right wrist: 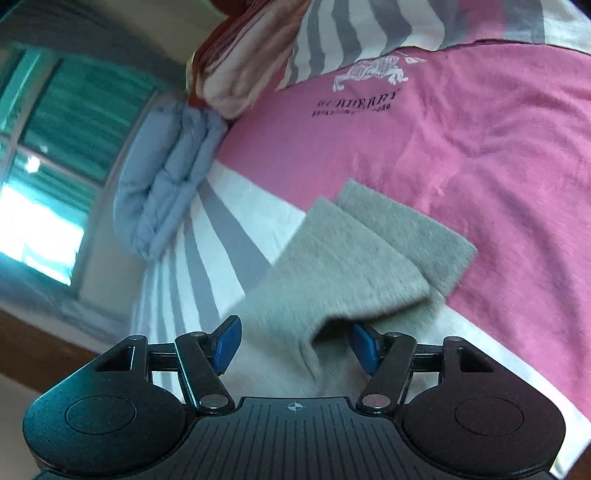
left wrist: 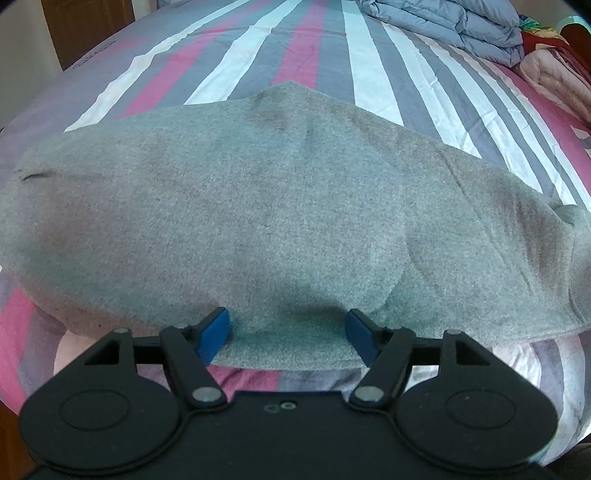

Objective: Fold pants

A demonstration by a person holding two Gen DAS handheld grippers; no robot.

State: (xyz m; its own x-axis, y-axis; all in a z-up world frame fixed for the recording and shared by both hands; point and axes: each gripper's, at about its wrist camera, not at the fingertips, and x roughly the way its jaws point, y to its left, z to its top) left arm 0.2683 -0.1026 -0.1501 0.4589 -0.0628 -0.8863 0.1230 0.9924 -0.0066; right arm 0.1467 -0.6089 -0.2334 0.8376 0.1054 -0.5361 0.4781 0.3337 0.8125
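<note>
Grey fleece pants (left wrist: 258,206) lie spread across the striped bed, filling the middle of the left wrist view. My left gripper (left wrist: 288,330) is open at their near edge, and the cloth lies flat between its blue pads (left wrist: 216,332) without being pinched. In the right wrist view, the two grey leg ends (right wrist: 354,251) lie one partly over the other on the pink and white bedding. My right gripper (right wrist: 295,343) is open just over the near part of those legs. A soft fold of the cloth rises between its blue pads (right wrist: 364,347), which do not press on it.
The striped bedsheet (left wrist: 295,48) runs far ahead. A folded blue quilt (left wrist: 454,26) and pink bedding (left wrist: 554,77) lie at the bed's far right. In the right wrist view, a pink cover with a printed logo (right wrist: 461,140), the blue quilt (right wrist: 162,184) and a window (right wrist: 44,184).
</note>
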